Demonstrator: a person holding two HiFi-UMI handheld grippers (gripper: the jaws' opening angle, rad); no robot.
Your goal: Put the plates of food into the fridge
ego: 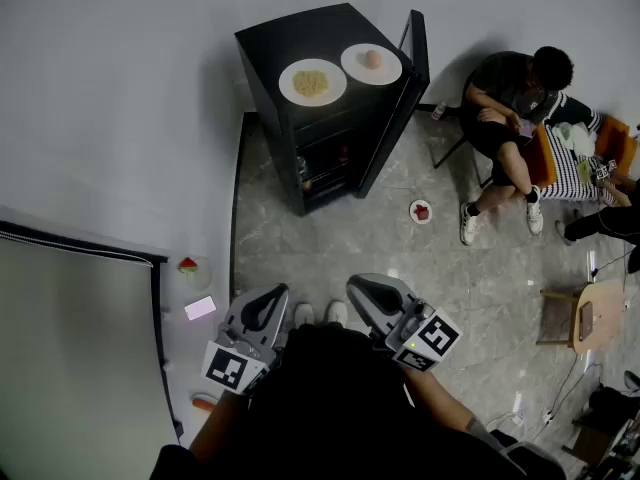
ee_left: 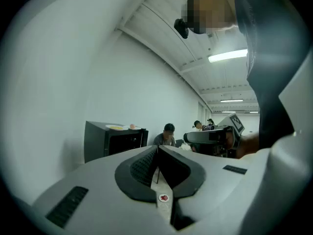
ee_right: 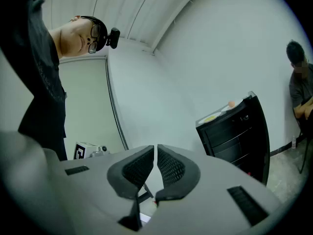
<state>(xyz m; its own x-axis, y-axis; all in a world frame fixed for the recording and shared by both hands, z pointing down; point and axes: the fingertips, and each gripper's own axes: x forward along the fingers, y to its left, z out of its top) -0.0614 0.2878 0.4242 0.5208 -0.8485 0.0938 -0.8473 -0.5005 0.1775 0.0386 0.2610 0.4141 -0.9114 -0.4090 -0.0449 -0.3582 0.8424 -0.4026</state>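
A small black fridge (ego: pixel 322 118) stands against the far wall with its door (ego: pixel 418 46) swung open to the right. On its top sit two white plates, one with yellow noodles (ego: pixel 311 82) and one with a round orange food (ego: pixel 372 62). My left gripper (ego: pixel 266 300) and right gripper (ego: pixel 368 290) are held level close to my body, far from the fridge, both shut with nothing between the pads. The left gripper view shows shut jaws (ee_left: pixel 157 153) with the fridge (ee_left: pixel 115 140) beyond. In the right gripper view the jaws (ee_right: pixel 155 153) are shut too, and the fridge (ee_right: pixel 234 131) is at the right.
A small plate with red food (ego: pixel 420 211) lies on the grey floor right of the fridge. Another plate with watermelon (ego: pixel 189 266) and a pink phone (ego: pixel 200 308) rest on a white surface at my left. People sit on chairs (ego: pixel 515 108) at the right, near a small wooden table (ego: pixel 595 318).
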